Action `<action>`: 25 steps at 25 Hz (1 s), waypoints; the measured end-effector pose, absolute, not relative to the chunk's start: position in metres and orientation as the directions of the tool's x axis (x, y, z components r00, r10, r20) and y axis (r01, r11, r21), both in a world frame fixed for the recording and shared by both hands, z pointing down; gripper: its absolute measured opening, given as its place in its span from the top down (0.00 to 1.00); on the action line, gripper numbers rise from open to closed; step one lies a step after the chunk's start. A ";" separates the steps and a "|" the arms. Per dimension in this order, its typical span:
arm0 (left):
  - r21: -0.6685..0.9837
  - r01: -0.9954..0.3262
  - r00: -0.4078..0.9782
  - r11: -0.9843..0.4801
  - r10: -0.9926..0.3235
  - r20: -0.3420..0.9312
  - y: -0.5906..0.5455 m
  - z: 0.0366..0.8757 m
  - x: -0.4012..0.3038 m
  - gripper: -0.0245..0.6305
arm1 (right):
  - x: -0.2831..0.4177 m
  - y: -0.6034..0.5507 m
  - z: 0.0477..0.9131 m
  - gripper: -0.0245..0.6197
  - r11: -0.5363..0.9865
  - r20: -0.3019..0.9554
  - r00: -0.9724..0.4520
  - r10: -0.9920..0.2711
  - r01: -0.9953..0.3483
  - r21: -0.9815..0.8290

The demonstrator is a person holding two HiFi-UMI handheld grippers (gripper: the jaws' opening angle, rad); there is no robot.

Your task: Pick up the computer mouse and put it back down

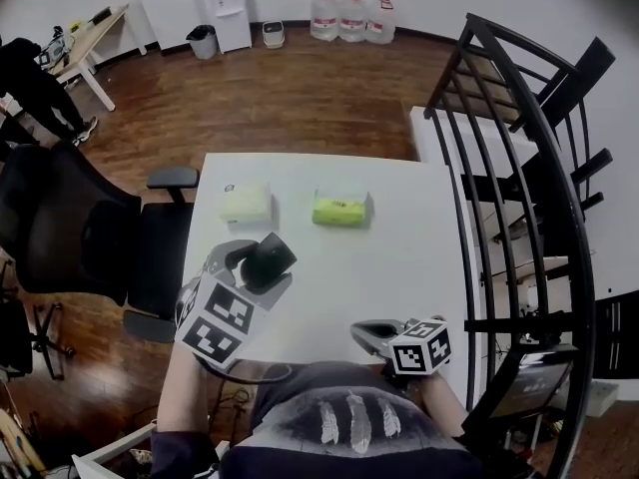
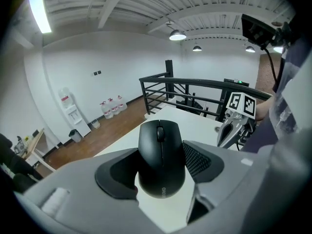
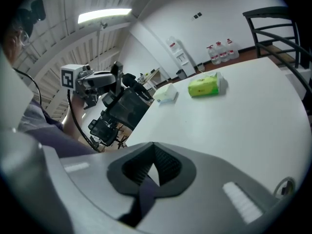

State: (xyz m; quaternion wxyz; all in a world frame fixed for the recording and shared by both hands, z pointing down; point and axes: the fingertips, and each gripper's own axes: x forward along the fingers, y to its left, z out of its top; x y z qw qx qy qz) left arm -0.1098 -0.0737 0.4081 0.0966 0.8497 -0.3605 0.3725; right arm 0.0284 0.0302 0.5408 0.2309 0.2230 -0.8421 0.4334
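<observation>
Left gripper (image 1: 262,267): jaws apart and clamped on the sides of the mouse, one pad on each flank.
Mouse (image 2: 161,157): black, wheel end pointing away from the person, held over the near left part of the table; the left gripper view shows white tabletop under its near end.
Right gripper (image 3: 152,167): jaws together with nothing between them, low over the near right edge of the table.
Table (image 1: 399,267): white and rectangular.
Green pack (image 1: 340,209): lies on the far middle of the table.
Pale pack (image 1: 247,204): just left of the green pack, apart from it.
Chair (image 1: 70,238): black, left of the table.
Railing (image 1: 519,168): black bars to the right.
</observation>
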 end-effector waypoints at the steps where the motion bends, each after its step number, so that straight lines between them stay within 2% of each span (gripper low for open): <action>1: -0.086 -0.684 0.466 -0.724 -0.526 0.712 -0.081 0.417 -0.110 0.50 | 0.029 0.028 0.541 0.96 0.519 0.587 -0.789 -0.180 -0.583 -0.625; 10: 0.103 -0.697 0.510 -0.709 -0.391 0.766 -0.128 0.484 -0.109 0.50 | 0.028 0.007 0.550 0.96 0.478 0.606 -0.771 -0.193 -0.614 -0.628; 25: 0.212 -0.755 0.446 -0.620 -0.248 0.860 -0.165 0.597 -0.116 0.50 | 0.031 -0.006 0.561 0.96 0.463 0.634 -0.759 -0.147 -0.620 -0.634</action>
